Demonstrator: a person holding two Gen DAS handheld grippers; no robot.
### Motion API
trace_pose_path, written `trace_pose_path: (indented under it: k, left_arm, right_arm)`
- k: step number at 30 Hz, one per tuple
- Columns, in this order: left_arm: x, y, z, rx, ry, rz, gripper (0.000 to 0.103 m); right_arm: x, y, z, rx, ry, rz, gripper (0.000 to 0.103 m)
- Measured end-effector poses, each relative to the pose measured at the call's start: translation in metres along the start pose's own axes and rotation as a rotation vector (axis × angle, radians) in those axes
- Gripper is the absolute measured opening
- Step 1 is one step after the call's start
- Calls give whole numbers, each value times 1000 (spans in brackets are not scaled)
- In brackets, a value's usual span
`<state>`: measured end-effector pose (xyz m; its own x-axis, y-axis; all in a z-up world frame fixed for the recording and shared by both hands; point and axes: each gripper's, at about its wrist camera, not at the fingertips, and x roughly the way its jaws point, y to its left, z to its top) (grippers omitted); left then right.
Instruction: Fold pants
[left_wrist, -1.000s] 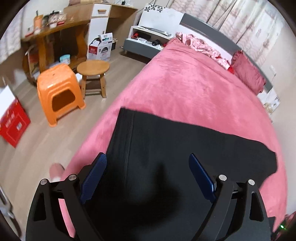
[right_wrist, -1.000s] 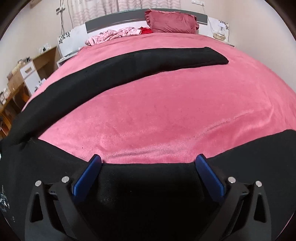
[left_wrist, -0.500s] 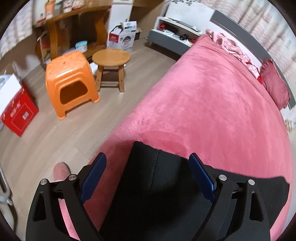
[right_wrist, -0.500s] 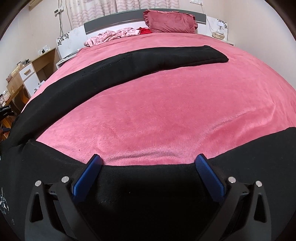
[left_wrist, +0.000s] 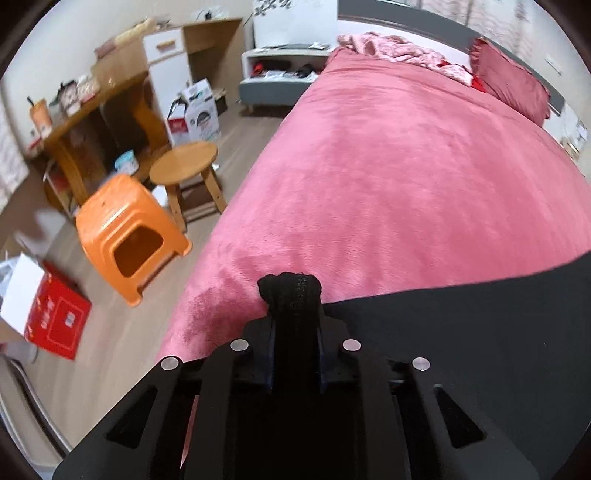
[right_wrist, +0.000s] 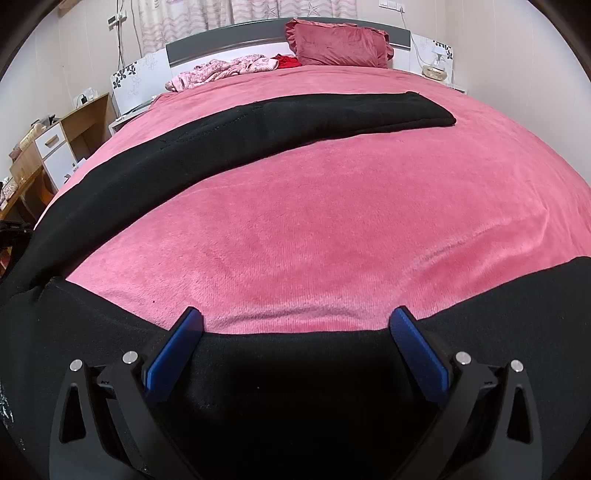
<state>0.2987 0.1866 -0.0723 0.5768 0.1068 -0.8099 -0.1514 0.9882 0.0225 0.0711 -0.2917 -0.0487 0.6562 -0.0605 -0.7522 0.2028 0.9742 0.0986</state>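
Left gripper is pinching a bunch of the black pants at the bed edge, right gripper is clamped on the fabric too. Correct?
Not quite. The right gripper is open, its blue pads spread wide over the black pants, as the right wrist view shows. The left gripper is closing on a bunched edge of them.

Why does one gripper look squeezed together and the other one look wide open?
The left gripper is closing, with a bunch of the black pants pinched between its fingers; the right gripper has its blue fingers spread wide. The left grips cloth at the bed edge; the right only hovers over flat cloth, pinching none. Both are black, with blue pads.
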Motion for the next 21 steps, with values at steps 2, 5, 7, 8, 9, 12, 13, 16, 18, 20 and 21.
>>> trace_pose_path:
  k: [2,5,7,8,9,12,13,16,18,20,21]
  left_arm:
    - [-8,3,-1,-13,-19,-10,14]
    - [-29,10,-1,-53,-71,-43,14]
    - [-52,14,-3,-76,-124,-86,14]
    - [-63,15,-3,-84,-149,-109,14]
    - [-75,16,-6,-92,-172,-136,14]
    - [-109,17,-19,-102,-225,-222,14]
    - [-120,18,-26,-100,-232,-250,14]
    - [-149,23,-55,-99,-248,-328,14]
    - [-166,30,-82,-120,-254,-373,14]
    - [-172,34,-103,-154,-242,-404,14]
    - [-173,35,-117,-173,-228,-421,14]
  right_arm:
    - [0,0,0,0,0,0,101]
    - [0,0,0,1,-1,2,101]
    - [0,0,0,2,-1,4,101]
    - [1,0,1,3,0,5,101]
    - [1,0,1,3,0,6,101]
    - [1,1,1,3,-1,6,101]
    - [1,0,1,3,-1,6,101]
    - [2,1,2,0,0,3,101]
    - [2,1,2,0,1,3,101]
    - [2,1,2,-2,2,1,101]
    - [2,1,3,-4,3,-1,101]
